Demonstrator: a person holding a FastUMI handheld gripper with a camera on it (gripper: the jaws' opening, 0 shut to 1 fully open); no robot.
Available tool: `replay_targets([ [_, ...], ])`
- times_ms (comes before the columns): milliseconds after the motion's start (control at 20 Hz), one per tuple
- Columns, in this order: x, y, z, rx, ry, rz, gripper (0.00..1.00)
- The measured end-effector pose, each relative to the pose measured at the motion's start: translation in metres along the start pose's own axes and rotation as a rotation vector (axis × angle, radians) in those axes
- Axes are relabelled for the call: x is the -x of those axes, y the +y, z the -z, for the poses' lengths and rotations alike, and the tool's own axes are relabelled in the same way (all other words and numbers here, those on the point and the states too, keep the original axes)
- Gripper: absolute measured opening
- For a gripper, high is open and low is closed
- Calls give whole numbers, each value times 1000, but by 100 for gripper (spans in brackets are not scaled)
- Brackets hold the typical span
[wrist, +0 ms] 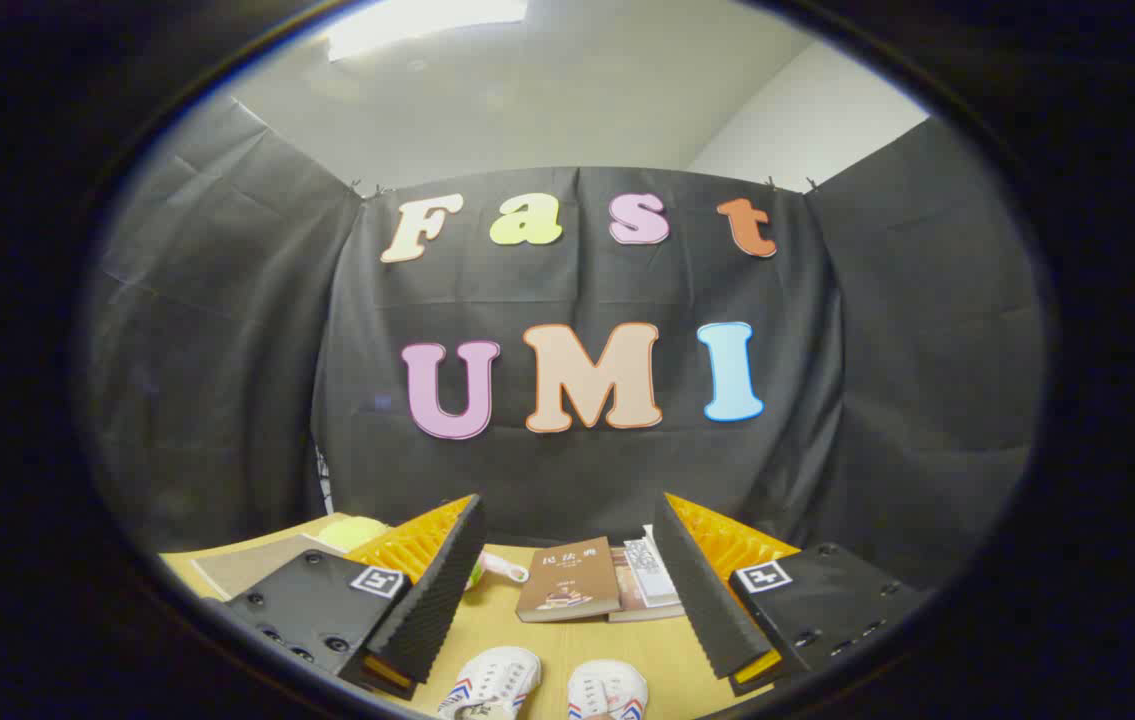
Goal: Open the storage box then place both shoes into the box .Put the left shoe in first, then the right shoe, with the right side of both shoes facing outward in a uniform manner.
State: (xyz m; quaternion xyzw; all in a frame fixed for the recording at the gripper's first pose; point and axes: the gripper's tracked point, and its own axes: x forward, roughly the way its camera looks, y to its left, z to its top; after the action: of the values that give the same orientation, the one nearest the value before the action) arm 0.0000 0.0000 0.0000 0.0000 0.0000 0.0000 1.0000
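My gripper [572, 530] is open and held above a wooden table [552, 645], its two fingers spread wide with nothing between them. Below and between the fingers lie two white shoes with red and blue stripes, side by side with toes pointing away from me: the left one [495, 680] and the right one [609, 690]. Only their front parts show.
Beyond the shoes, a brown book [570, 580] lies on the table, with more books [649, 575] stacked beside it on the right. A small white and green object [499, 570] sits by the left finger. A grey sheet [252, 565] and a pale green thing [355, 532] lie at far left.
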Motion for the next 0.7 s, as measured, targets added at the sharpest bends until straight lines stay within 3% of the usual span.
replay_targets([
  [700, 0, 7, 1, -15, -5, -38, 100],
])
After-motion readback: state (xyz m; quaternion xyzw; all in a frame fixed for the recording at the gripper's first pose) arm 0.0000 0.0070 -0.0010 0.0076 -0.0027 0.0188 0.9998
